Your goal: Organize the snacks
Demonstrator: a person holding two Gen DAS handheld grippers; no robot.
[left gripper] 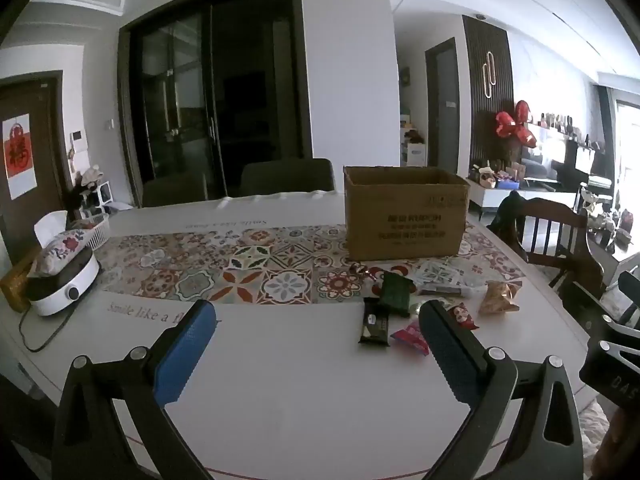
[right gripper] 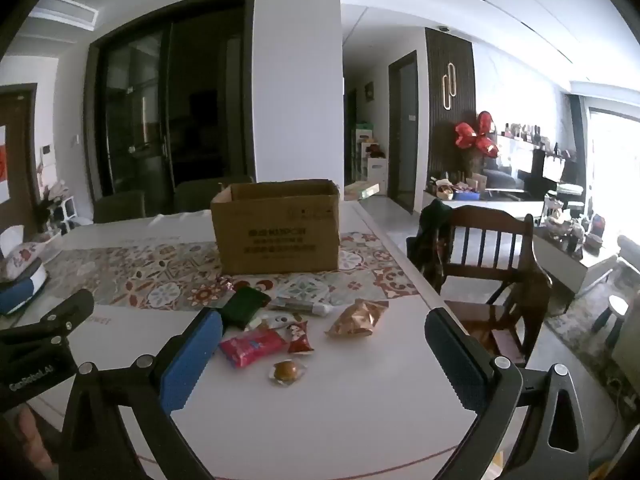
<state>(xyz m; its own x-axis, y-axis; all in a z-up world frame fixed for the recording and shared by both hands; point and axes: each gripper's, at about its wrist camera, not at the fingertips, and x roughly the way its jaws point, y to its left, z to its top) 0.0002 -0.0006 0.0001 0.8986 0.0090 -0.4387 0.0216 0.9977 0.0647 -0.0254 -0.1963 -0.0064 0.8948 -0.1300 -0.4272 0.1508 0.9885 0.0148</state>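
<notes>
Hovering over the white table [left gripper: 280,360], the left gripper [left gripper: 316,344] and right gripper [right gripper: 324,352] are gaping wide, empty; snack packets [right gripper: 256,344] are lying mid-frame below the cardboard box [right gripper: 276,228].

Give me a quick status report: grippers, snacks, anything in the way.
Left gripper and right gripper open, empty. Snacks loose on table, before open box. Nothing in the way.

My left wrist view looks across the table [left gripper: 280,360] toward the cardboard box [left gripper: 406,220] at one o'clock; my right view faces it at twelve. Both share the snack pile [right gripper: 280,328].
</notes>
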